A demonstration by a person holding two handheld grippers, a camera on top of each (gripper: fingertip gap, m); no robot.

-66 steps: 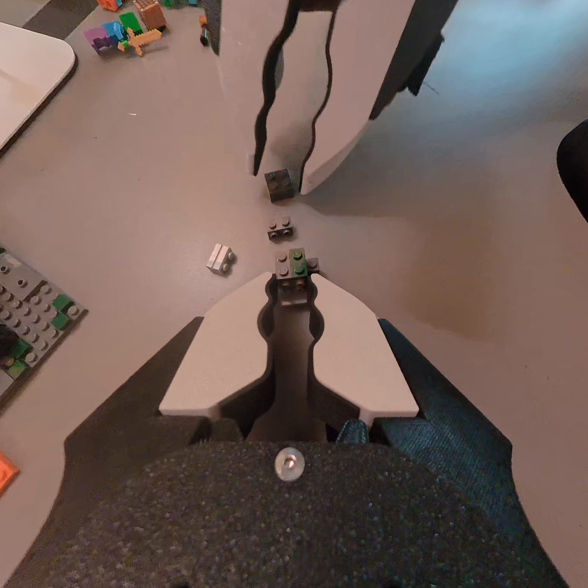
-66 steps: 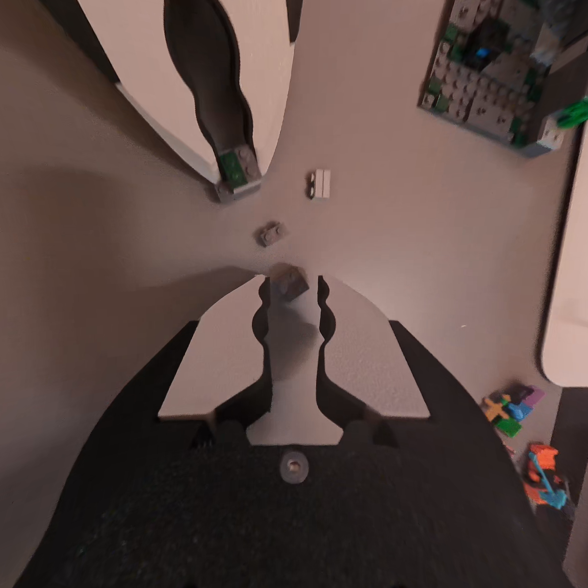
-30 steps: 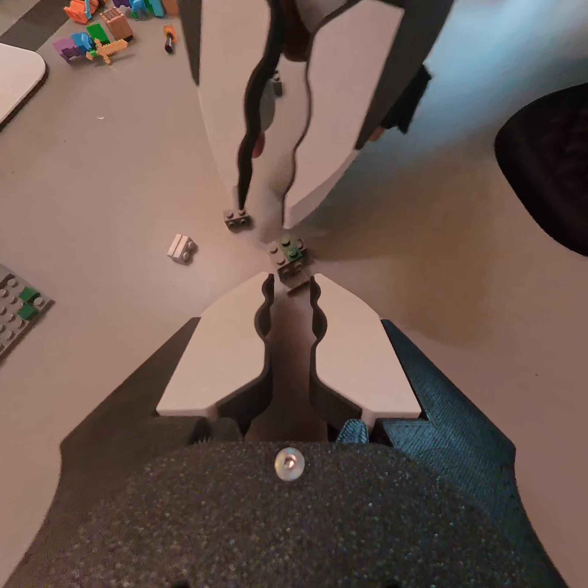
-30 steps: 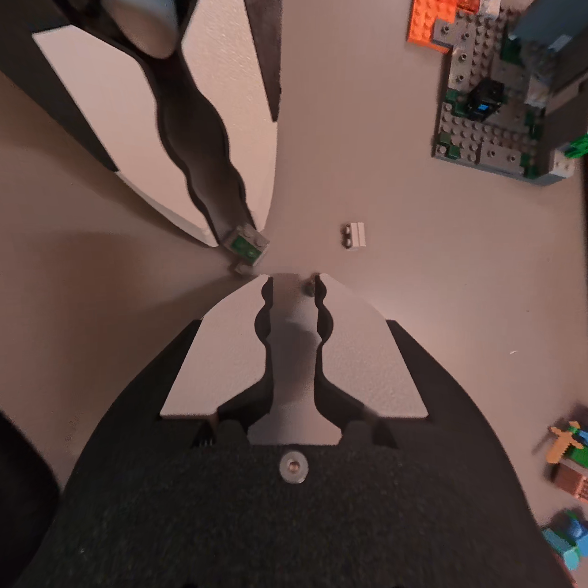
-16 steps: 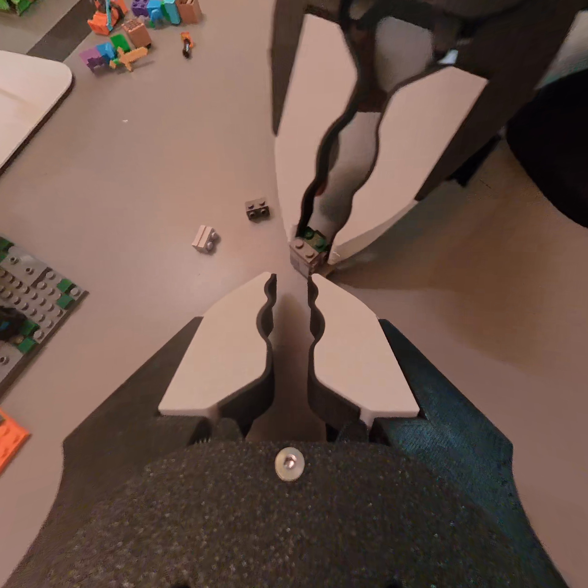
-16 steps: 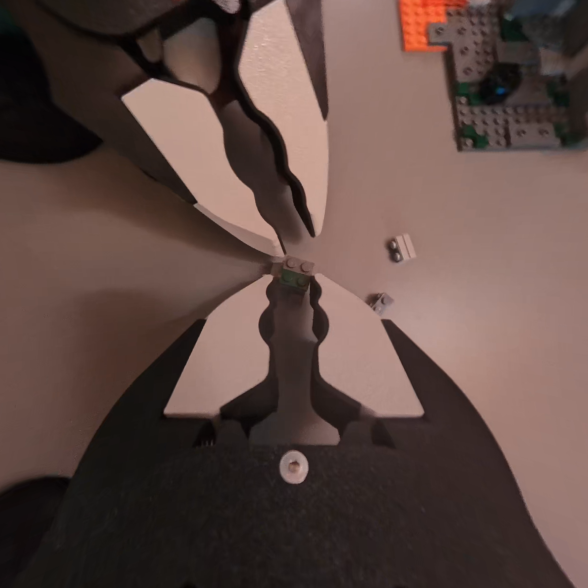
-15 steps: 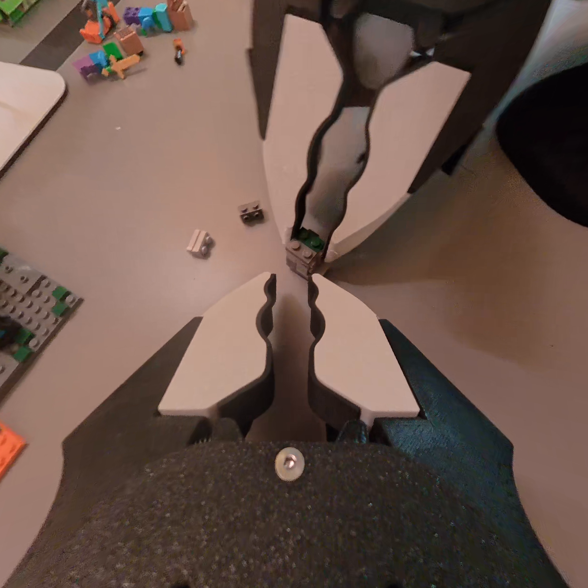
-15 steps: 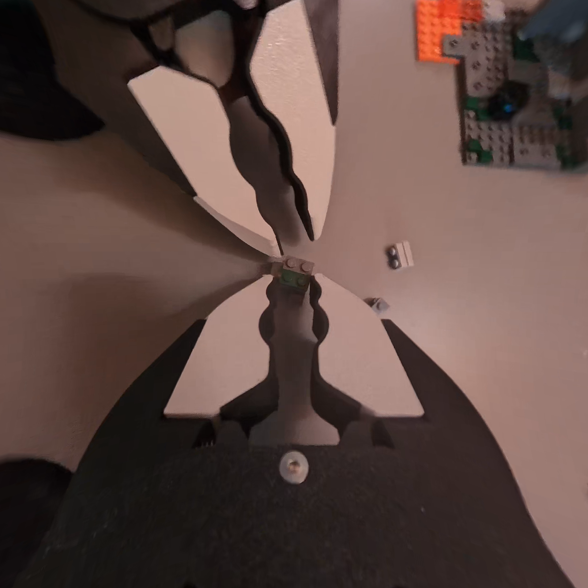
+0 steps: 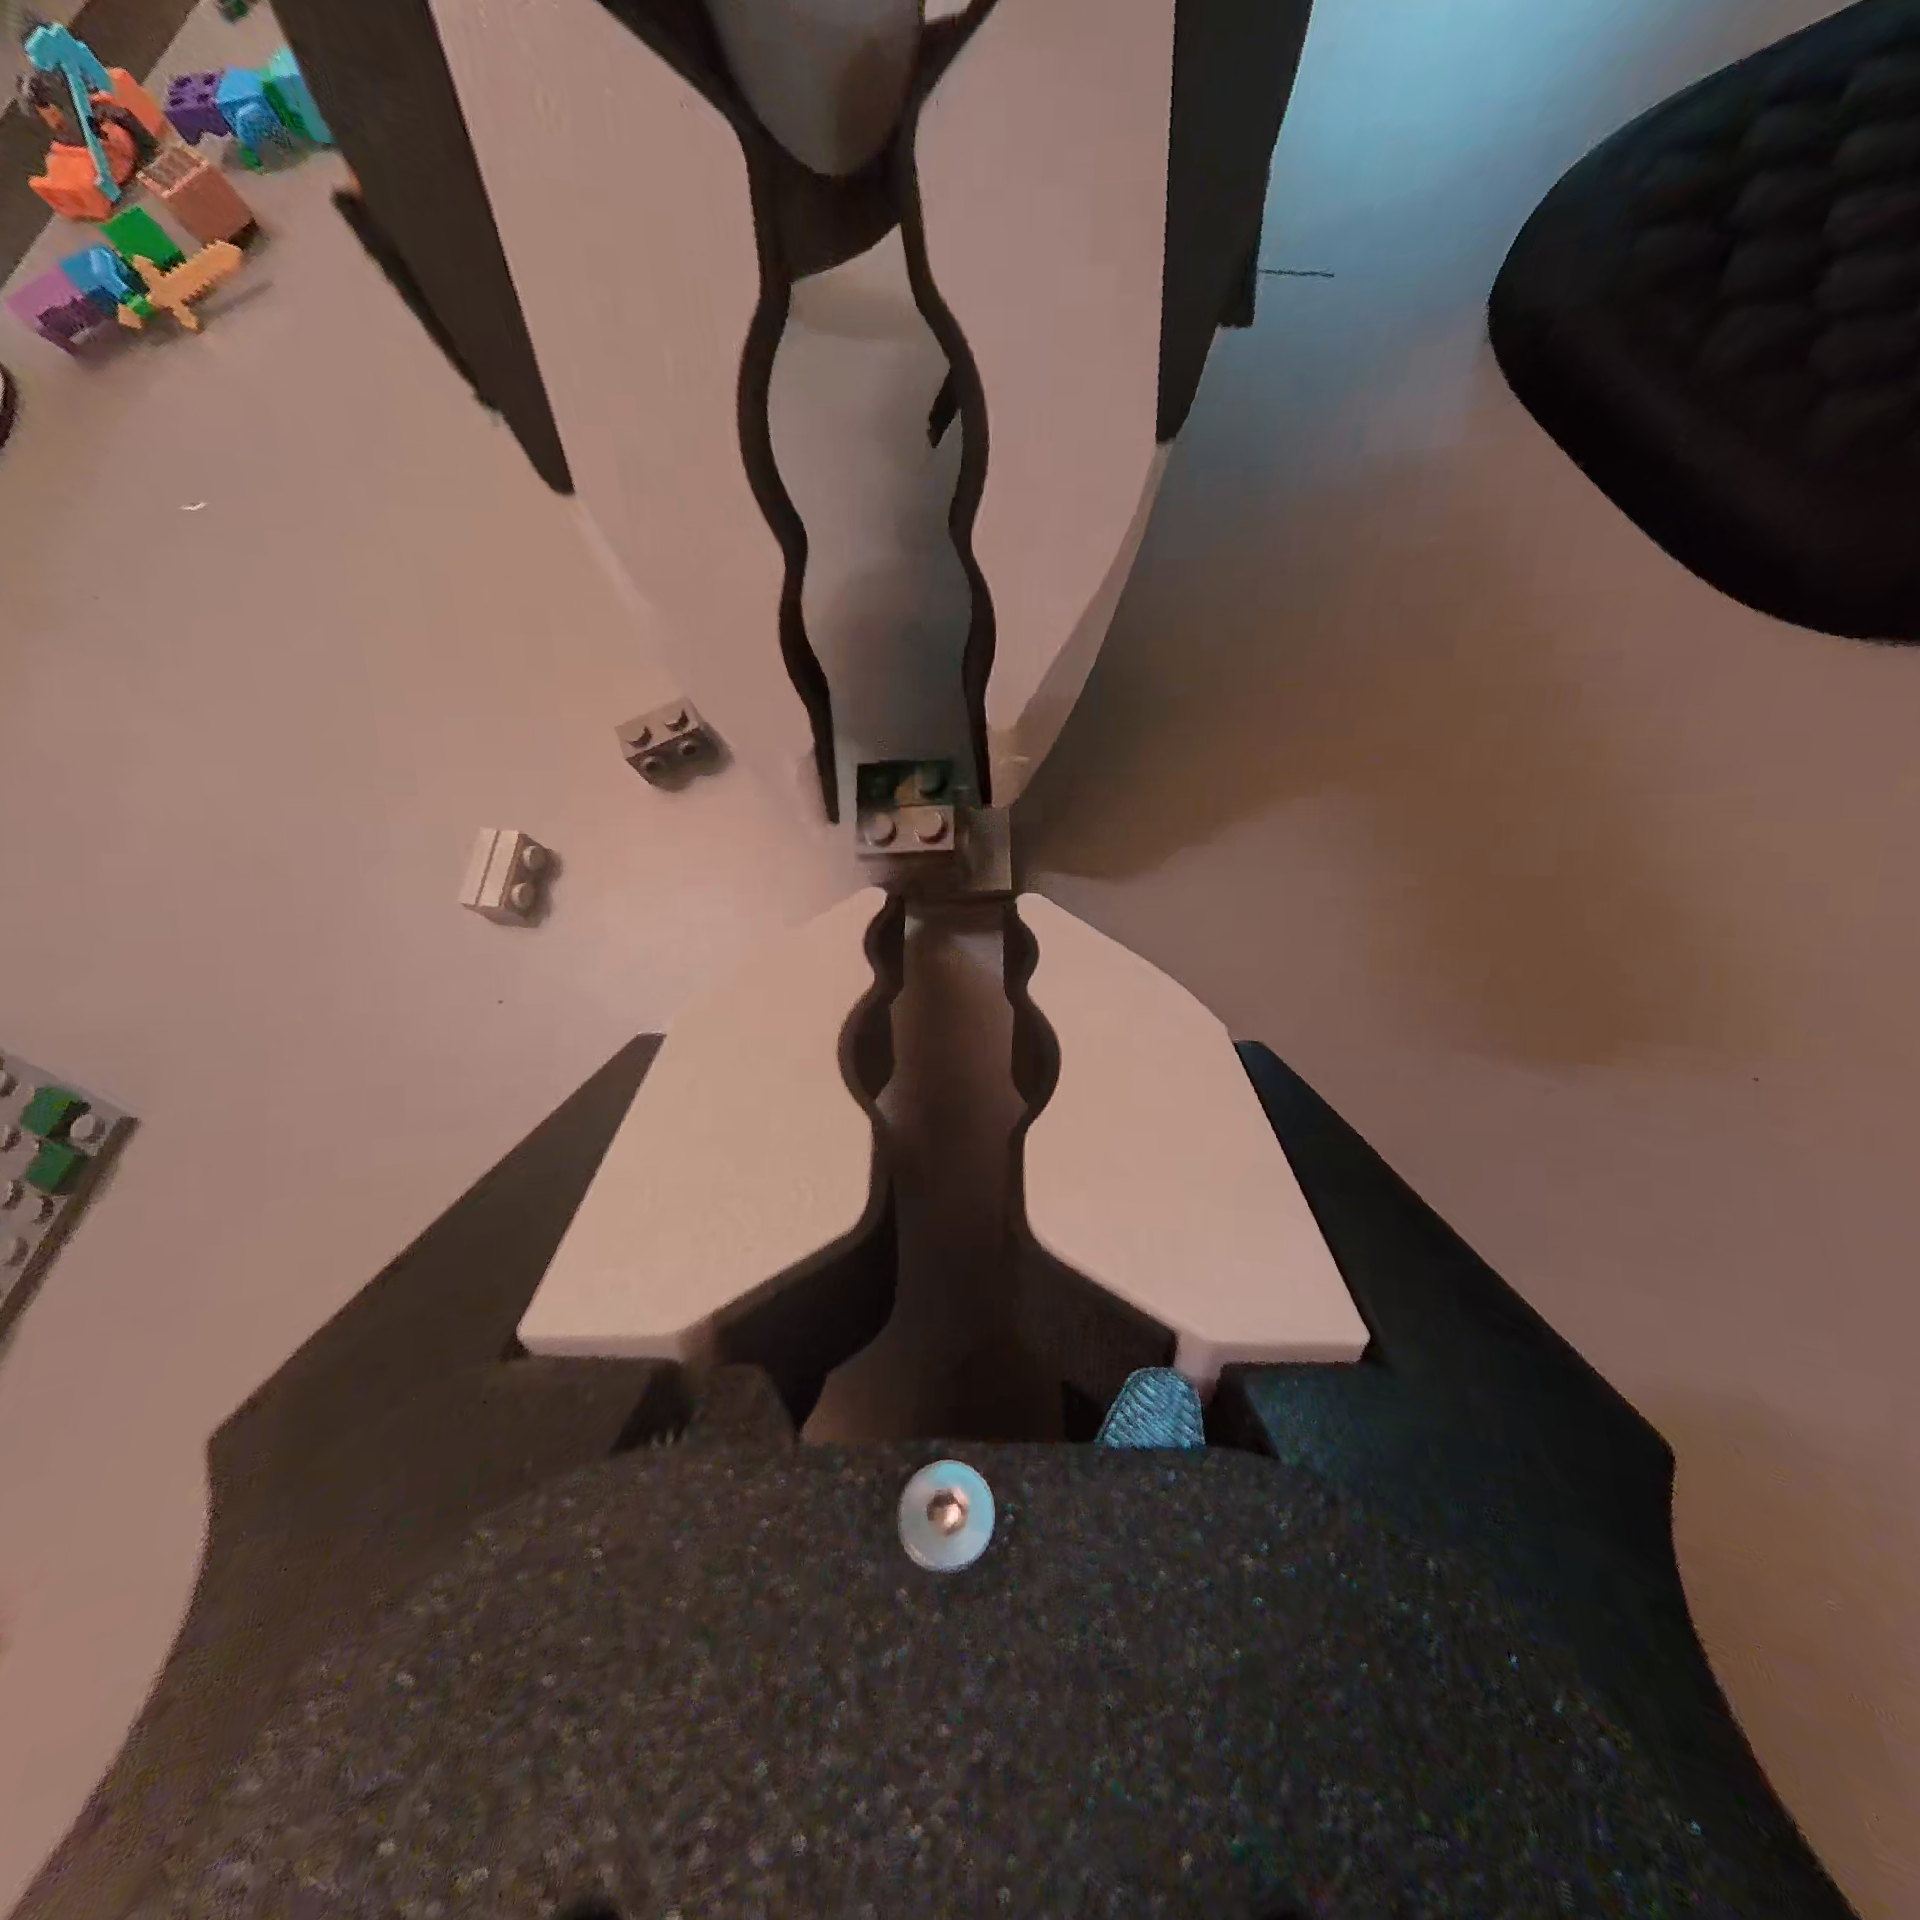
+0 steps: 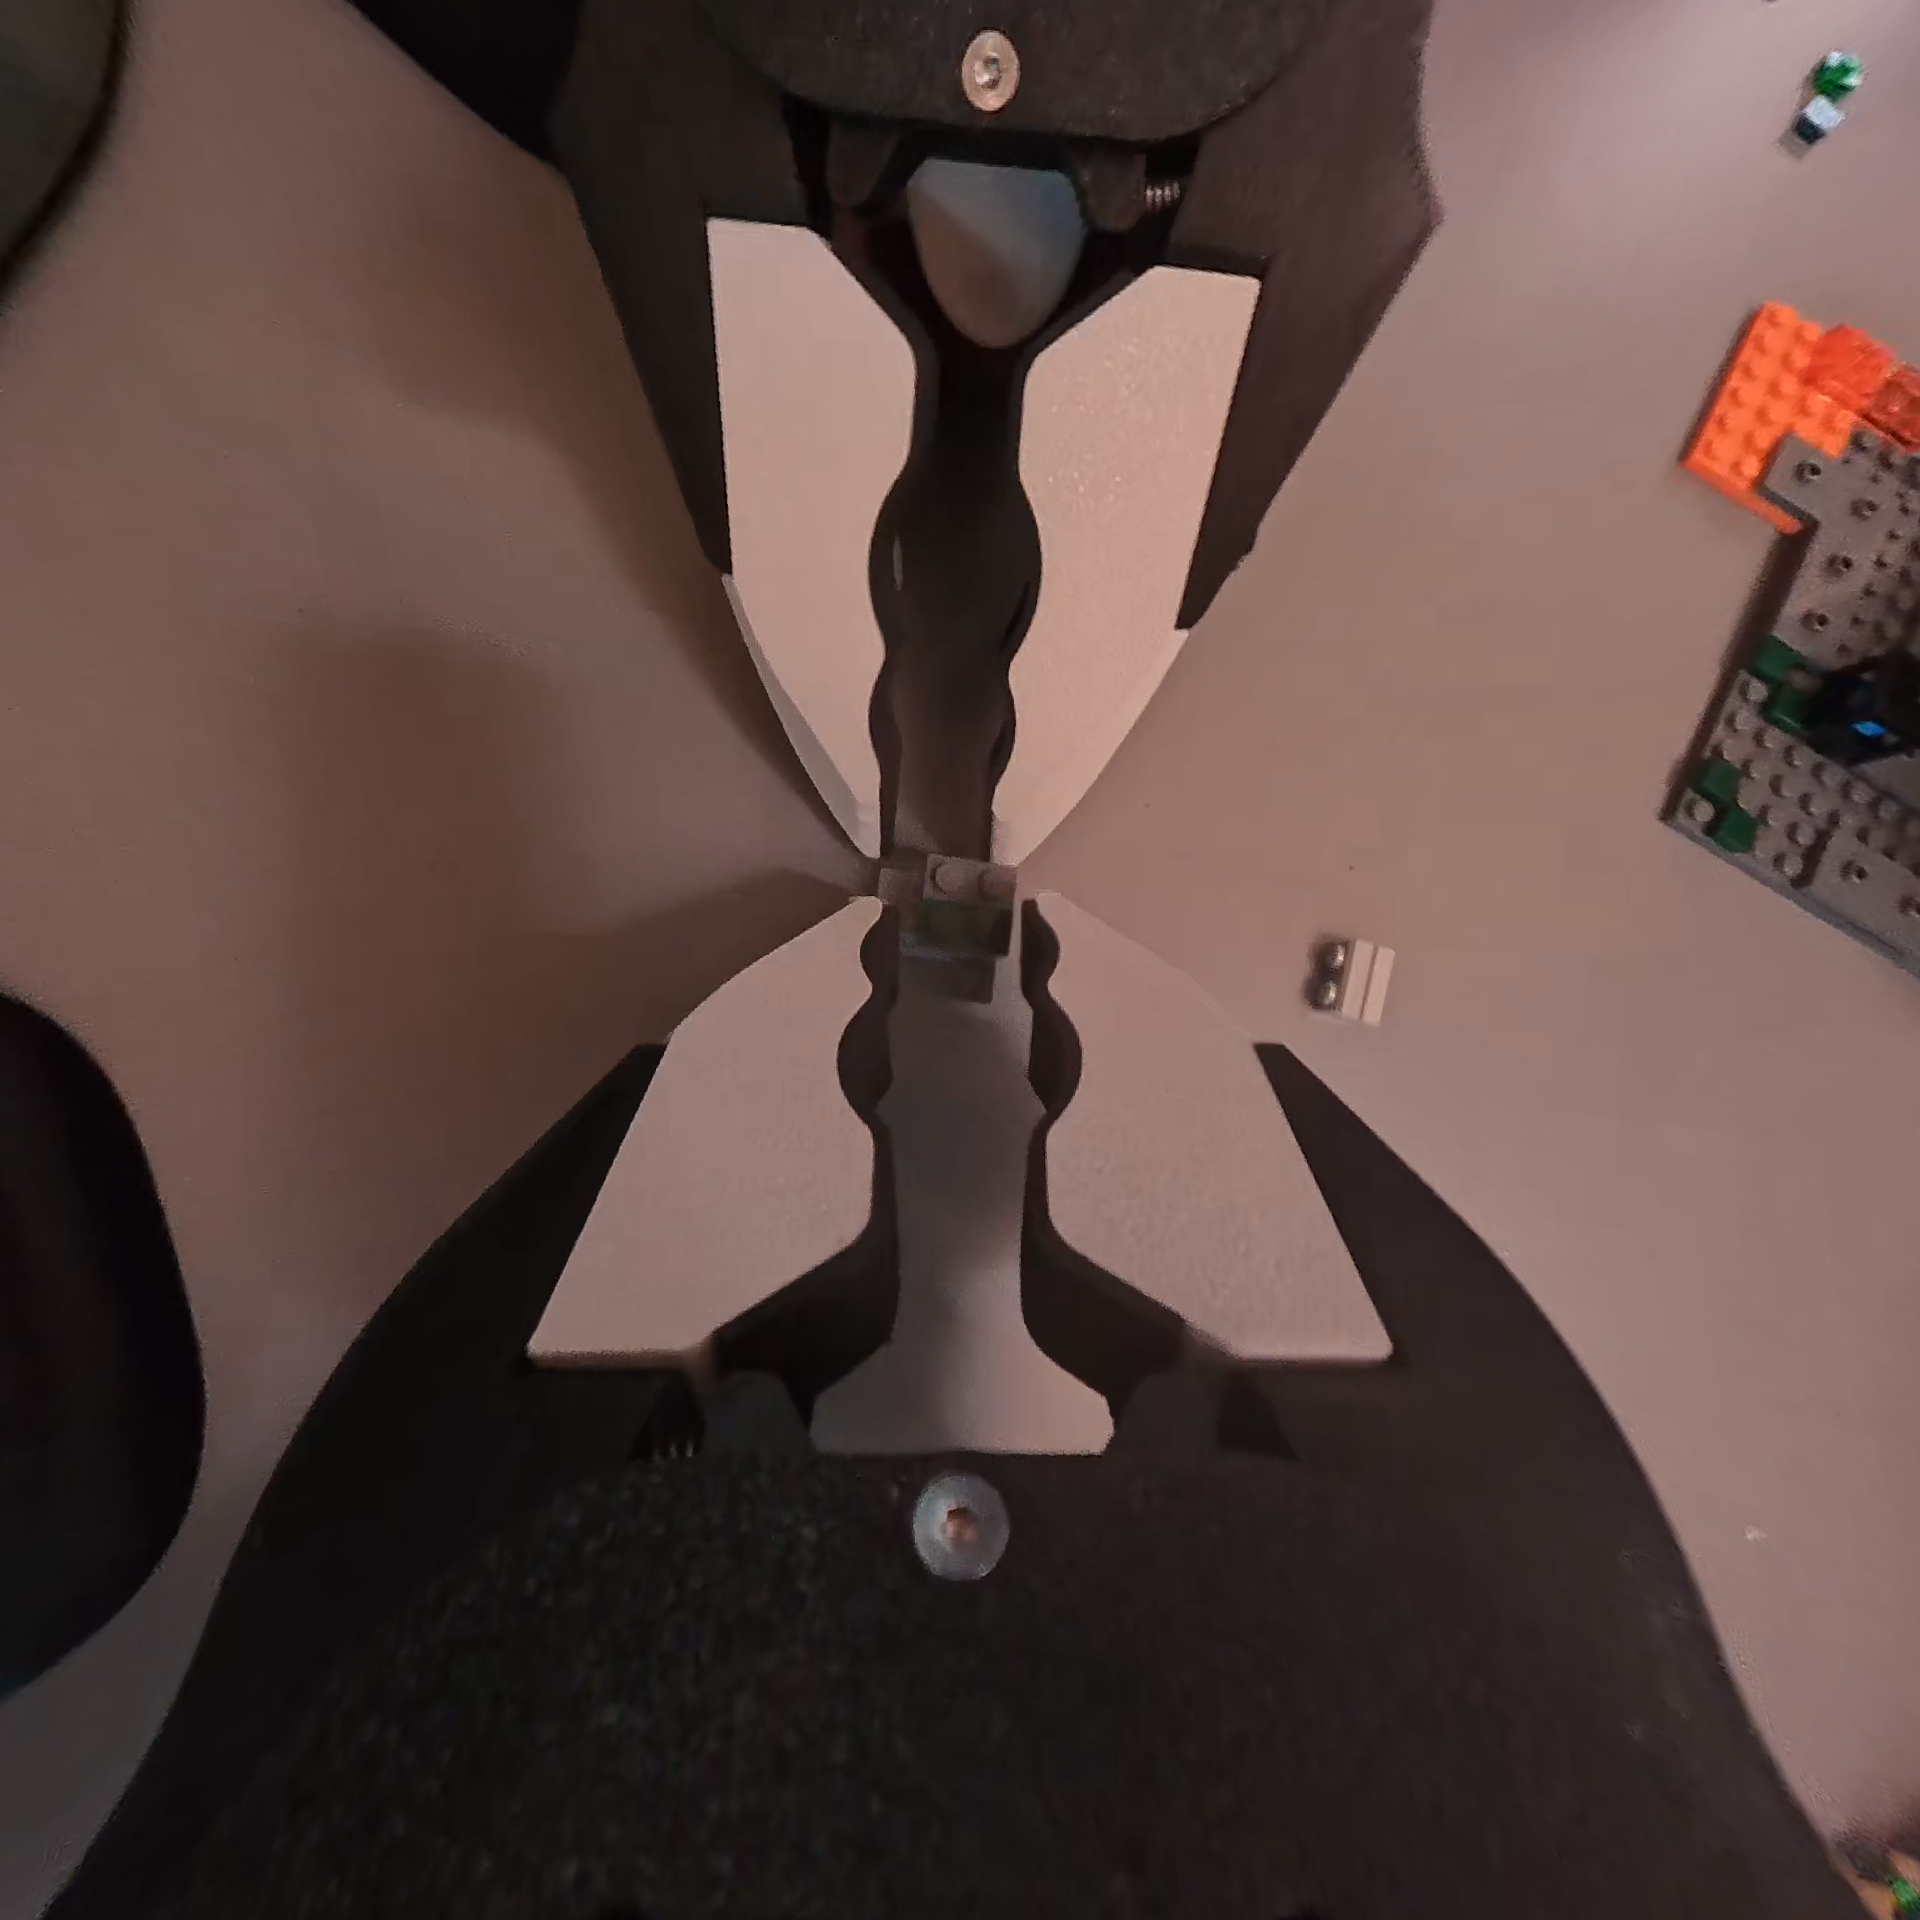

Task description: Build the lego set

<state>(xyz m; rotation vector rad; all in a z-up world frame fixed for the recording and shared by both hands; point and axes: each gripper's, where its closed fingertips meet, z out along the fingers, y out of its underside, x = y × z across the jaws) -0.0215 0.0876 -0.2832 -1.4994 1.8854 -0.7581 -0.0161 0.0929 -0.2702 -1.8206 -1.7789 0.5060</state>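
Between both claws' tips sits a grey-green brick cluster (image 9: pixel 914 826), seemingly gripped.

Not much else around, just a plain greyish-tan table (image 9: pixel 312 644) with a black quilted chair seat (image 9: pixel 1745 343) poking in at the far right. The right wrist view shows a dark rounded shape (image 10: pixel 83 1330) near left, too blurry to call.

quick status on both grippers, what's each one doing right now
Left gripper: closed on the small grey-and-green brick assembly.
Right gripper: closed on the same assembly, from the opposite side.
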